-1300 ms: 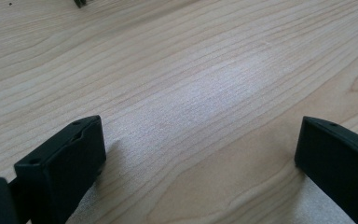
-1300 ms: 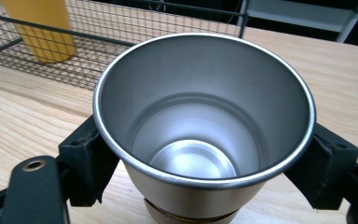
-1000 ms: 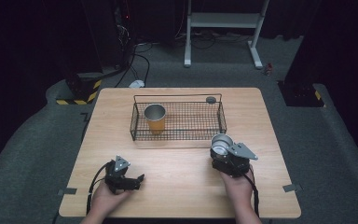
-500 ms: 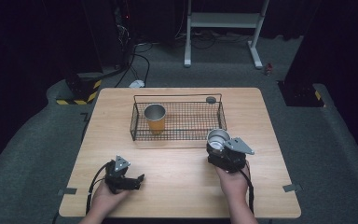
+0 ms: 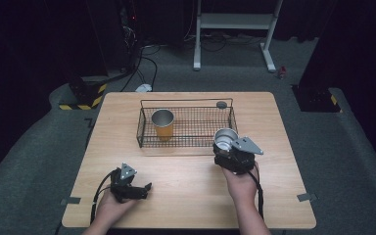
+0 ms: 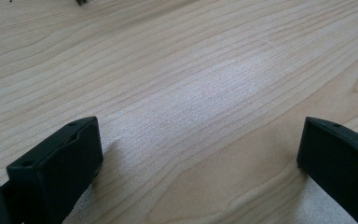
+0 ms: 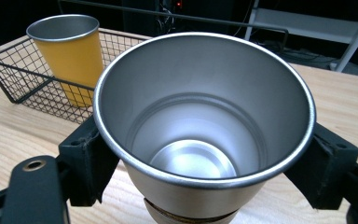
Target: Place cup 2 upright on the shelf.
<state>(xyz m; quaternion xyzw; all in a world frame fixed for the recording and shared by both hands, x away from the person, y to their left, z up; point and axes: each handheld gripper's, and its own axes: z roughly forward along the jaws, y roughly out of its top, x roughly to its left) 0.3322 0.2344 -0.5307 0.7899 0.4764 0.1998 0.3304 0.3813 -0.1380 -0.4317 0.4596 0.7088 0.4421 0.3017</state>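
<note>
My right gripper (image 5: 226,147) is shut on a silver metal cup (image 5: 224,138), held upright just off the front right corner of the black wire basket (image 5: 186,141). In the right gripper view the cup (image 7: 205,135) sits between both jaws, its empty inside showing. An orange cup (image 5: 163,124) with a metal rim stands in the basket's left part, and the orange cup (image 7: 67,51) appears behind the mesh in the right gripper view. My left gripper (image 5: 147,188) rests low at the table's front left, open, with bare wood between its jaws (image 6: 198,154).
A small dark round object (image 5: 221,104) lies on the wooden table (image 5: 186,200) just behind the basket's back right corner. Dark floor, cables and a white stand frame (image 5: 235,29) lie beyond the table's far edge.
My right gripper has carried the silver cup up and to the left, closer to the basket's front right corner. The left gripper has stayed where it was.
</note>
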